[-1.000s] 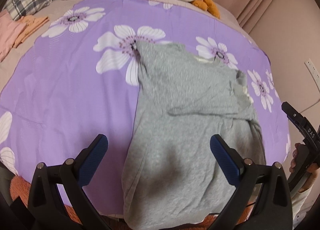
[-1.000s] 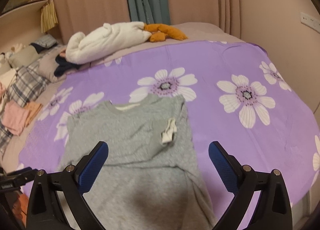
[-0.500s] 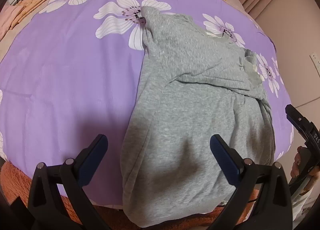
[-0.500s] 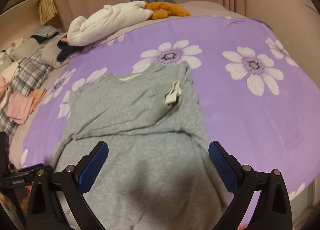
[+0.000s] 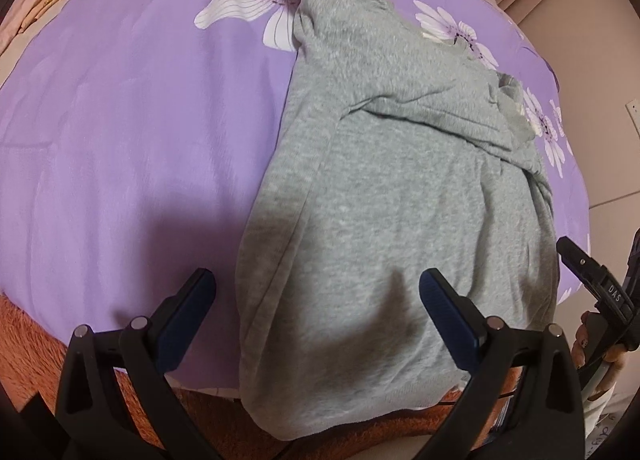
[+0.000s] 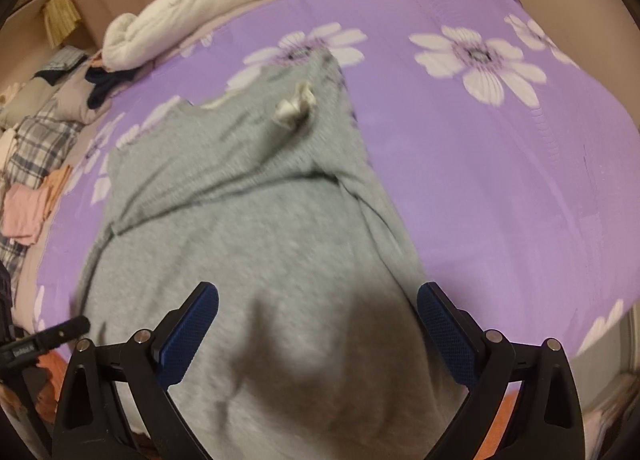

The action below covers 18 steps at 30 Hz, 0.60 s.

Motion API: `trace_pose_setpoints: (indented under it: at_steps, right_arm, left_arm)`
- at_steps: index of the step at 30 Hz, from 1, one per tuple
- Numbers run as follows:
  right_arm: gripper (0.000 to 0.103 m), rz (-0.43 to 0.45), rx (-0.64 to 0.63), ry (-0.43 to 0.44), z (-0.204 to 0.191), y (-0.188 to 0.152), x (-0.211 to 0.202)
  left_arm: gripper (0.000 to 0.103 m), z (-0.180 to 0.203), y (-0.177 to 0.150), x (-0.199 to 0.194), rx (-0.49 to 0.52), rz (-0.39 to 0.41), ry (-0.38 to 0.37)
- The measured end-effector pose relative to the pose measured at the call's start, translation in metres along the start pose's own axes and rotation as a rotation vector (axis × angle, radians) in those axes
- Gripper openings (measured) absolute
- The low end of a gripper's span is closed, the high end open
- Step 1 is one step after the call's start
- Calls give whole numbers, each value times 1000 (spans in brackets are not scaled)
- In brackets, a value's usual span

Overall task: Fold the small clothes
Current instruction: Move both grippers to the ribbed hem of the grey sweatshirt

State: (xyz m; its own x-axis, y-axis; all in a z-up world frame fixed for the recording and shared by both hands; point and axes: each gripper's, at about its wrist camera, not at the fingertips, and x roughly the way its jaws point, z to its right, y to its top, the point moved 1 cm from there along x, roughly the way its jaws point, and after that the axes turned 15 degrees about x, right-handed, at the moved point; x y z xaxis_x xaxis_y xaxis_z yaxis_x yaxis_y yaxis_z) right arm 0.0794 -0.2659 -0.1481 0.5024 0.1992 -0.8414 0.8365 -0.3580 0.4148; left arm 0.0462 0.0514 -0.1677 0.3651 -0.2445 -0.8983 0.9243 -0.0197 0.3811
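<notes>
Left gripper [image 5: 318, 290] and right gripper [image 6: 318, 304]: both spread wide, holding nothing, low over the near hem of the grey shirt [image 5: 384, 195].
Shirt lies on the purple floral sheet [image 5: 132, 131], hem hanging over the near bed edge, sleeve folded across chest. Bare sheet on both sides of it; clothes pile [image 6: 36, 163] far left, white bundle [image 6: 184, 15] at the back.

Left claw [image 5: 316, 302] wide open, empty, angled downward. Right claw [image 6: 318, 316] wide open, empty, angled downward, beside left claw.
</notes>
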Motion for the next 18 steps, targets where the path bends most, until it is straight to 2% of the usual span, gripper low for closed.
trace_pose_setpoints:
  at_steps: [7,14,16,18]
  right_arm:
    - [99,-45,1,-47,14,-15,1]
    - [99,-83,-28,-70,23,-31,-3]
    - [98,-101,-21,-67,26,-36,-2]
    - [89,-130,-14,-50,28,-40,1]
  left_arm:
    - [100,0,-12,-1,-8,-31,-49]
    - [90,8,-25,-2,-8,-55,-117]
    - [84,10,-29,-2,-2,-55,-132]
    - [70,10,-31,-2,0,-53,-124]
